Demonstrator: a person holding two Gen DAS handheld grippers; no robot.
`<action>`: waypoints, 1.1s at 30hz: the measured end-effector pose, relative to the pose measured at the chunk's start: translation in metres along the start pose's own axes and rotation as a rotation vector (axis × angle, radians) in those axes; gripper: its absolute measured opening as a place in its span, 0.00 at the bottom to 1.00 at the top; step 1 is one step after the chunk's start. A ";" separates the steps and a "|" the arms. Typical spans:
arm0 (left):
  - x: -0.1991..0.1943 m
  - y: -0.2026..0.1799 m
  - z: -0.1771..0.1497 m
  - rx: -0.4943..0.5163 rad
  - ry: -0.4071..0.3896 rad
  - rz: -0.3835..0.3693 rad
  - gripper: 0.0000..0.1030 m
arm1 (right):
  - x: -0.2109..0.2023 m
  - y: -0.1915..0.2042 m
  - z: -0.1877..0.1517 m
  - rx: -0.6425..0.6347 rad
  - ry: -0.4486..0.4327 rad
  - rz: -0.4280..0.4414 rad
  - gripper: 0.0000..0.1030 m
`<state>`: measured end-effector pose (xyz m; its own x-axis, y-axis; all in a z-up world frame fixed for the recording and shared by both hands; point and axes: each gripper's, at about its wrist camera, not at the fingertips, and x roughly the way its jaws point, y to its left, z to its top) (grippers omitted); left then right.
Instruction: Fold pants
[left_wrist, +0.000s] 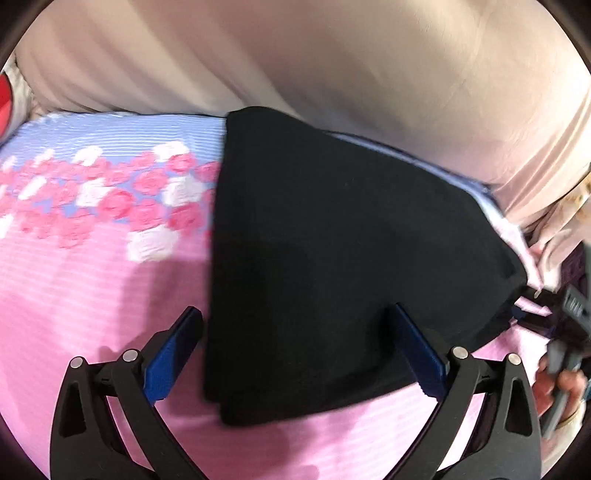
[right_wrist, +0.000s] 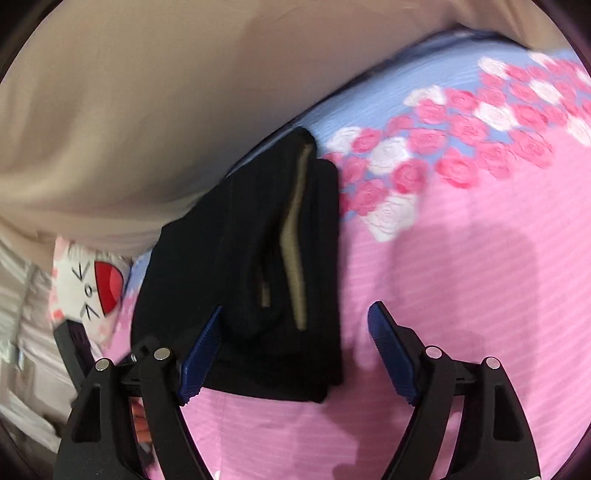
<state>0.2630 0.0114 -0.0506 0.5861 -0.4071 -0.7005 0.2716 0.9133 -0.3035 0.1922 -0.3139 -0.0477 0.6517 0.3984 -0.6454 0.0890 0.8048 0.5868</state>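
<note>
The black pants (left_wrist: 332, 258) lie folded into a compact bundle on the pink bedsheet (left_wrist: 74, 295). In the right wrist view the pants (right_wrist: 240, 258) show stacked layers with an olive inner band along the fold edges. My left gripper (left_wrist: 295, 325) is open, its jaws wide apart just above the bundle's near edge, holding nothing. My right gripper (right_wrist: 299, 317) is open too, jaws spread over the bundle's near right corner, holding nothing. The other gripper shows at the far right of the left wrist view (left_wrist: 569, 332).
The sheet (right_wrist: 461, 295) has a blue band with pink and white roses (right_wrist: 461, 122). A beige quilt (left_wrist: 332, 74) lies bunched behind the pants. A white cartoon pillow with red print (right_wrist: 96, 288) lies at the left.
</note>
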 end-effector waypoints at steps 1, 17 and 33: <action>0.004 -0.002 0.003 0.003 -0.005 -0.012 0.87 | 0.005 0.005 -0.002 -0.018 -0.001 0.008 0.55; -0.100 -0.023 -0.065 0.045 -0.086 0.092 0.66 | -0.077 0.022 -0.079 -0.076 -0.115 -0.041 0.43; -0.048 -0.022 -0.032 0.022 -0.032 0.199 0.83 | -0.050 0.065 -0.043 -0.217 -0.238 -0.221 0.06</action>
<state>0.2044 0.0110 -0.0310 0.6541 -0.2191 -0.7240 0.1647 0.9754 -0.1464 0.1327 -0.2628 0.0018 0.7935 0.1124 -0.5981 0.1017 0.9445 0.3125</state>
